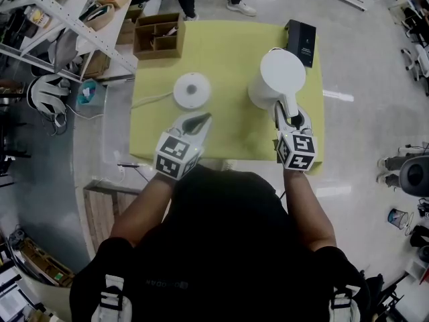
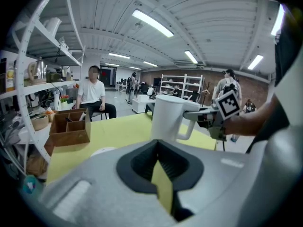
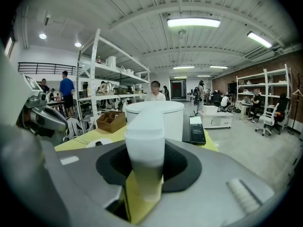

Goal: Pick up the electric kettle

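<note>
A white electric kettle (image 1: 278, 76) stands at the right of the yellow-green table (image 1: 228, 52), off its round white base (image 1: 192, 89). My right gripper (image 1: 289, 118) is shut on the kettle's handle (image 3: 144, 145), which fills the gap between the jaws in the right gripper view. Whether the kettle rests on the table or hangs just above it is hidden. My left gripper (image 1: 201, 119) hovers near the base with its fingertips together and nothing in them. The left gripper view shows the kettle (image 2: 168, 117) with the right gripper on its handle.
A wooden compartment box (image 1: 159, 35) sits at the far left corner of the table, a black box (image 1: 301, 42) at the far right corner. A cord runs left from the base. Metal shelving (image 1: 60, 19) stands to the left. A person (image 2: 93, 96) sits beyond the table.
</note>
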A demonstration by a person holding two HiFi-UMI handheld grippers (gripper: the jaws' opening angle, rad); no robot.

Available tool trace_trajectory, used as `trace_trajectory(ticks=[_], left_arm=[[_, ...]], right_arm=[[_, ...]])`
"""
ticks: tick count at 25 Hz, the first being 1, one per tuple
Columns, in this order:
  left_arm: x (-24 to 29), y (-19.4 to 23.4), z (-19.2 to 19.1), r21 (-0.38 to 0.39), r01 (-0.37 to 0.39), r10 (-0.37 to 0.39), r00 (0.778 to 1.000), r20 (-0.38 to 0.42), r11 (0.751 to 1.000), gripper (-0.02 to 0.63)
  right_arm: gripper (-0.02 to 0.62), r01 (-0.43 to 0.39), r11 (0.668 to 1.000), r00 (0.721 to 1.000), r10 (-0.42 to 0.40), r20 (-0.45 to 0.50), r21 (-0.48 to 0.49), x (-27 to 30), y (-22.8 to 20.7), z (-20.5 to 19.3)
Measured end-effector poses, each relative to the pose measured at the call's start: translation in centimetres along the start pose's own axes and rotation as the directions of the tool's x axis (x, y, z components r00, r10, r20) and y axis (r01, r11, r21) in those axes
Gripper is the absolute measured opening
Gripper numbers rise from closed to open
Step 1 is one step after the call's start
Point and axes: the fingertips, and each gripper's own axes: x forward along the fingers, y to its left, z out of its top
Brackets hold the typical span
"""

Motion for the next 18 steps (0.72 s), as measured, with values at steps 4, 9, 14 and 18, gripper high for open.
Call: trace_trajectory(ticks=[4, 9, 14, 18], left_arm=[[-0.1, -0.3, 0.0, 0.001, -0.013, 0.013, 1.000, 0.002, 1.000, 0.003], [-0.9, -0.3, 0.2, 0.007, -0.040, 0.040, 0.999, 0.006, 0.999, 0.003], [-2.6, -0.2, 0.8, 0.013, -0.059, 0.059, 0.998, 0.023, 0.998, 0.003], [-4.1, 0.2, 1.4, 0.014, -0.062, 0.061, 0.996, 0.072, 0.998, 0.003]], right_arm=[[0.157, -0.023, 1.000, 1.000, 0.023, -0.001, -0.002, 0.0, 0.2, -0.1], [0.210, -0.023, 0.999, 0.999, 0.024, -0.025, 0.035, -0.4, -0.2, -1.1], [0.199, -0.013, 0.999, 1.000, 0.014, -0.008, 0.044, -1.8, -0.4, -0.7], [0.181, -0.010, 0.999, 1.000, 0.010, -0.013, 0.041, -2.2, 0.3, -0.8]])
